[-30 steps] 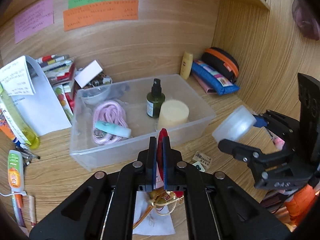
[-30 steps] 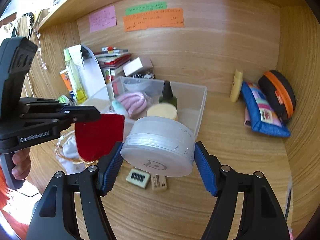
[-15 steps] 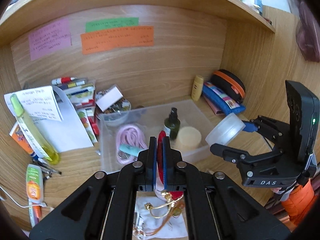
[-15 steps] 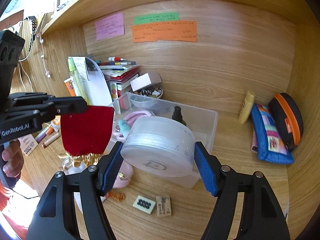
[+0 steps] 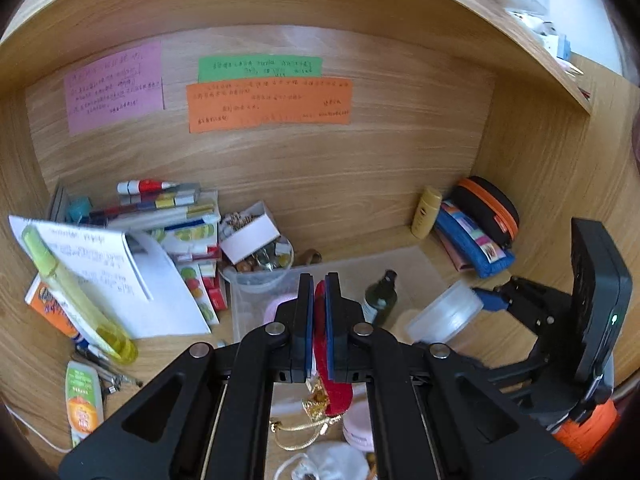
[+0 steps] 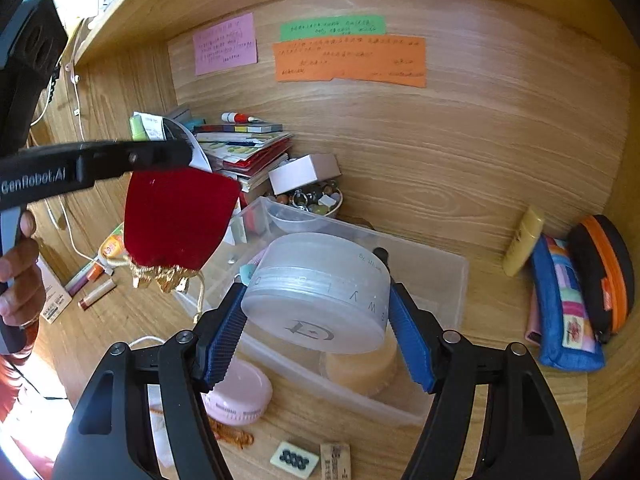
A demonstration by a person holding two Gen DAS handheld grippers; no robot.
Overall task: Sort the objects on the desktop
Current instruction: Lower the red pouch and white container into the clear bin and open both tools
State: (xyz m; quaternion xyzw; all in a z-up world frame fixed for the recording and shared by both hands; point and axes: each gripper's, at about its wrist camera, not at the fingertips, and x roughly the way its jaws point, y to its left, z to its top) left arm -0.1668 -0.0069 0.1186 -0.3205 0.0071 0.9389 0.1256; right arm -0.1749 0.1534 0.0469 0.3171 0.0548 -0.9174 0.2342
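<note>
The left gripper (image 5: 316,320) pinches a red pouch (image 6: 180,218); the right gripper (image 6: 316,336) clamps a jar (image 6: 320,292) above the bin (image 6: 432,280).

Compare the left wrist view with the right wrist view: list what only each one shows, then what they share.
Only the left wrist view shows the white drawstring bag and the green-and-orange tube on the desk.

Only the right wrist view shows the domino-like tile, the small label beside it, and the person's hand on the left gripper's handle.

Both show the red velvet pouch pinched by the left gripper, the clear round jar clamped by the right gripper, and the clear plastic bin.
</note>
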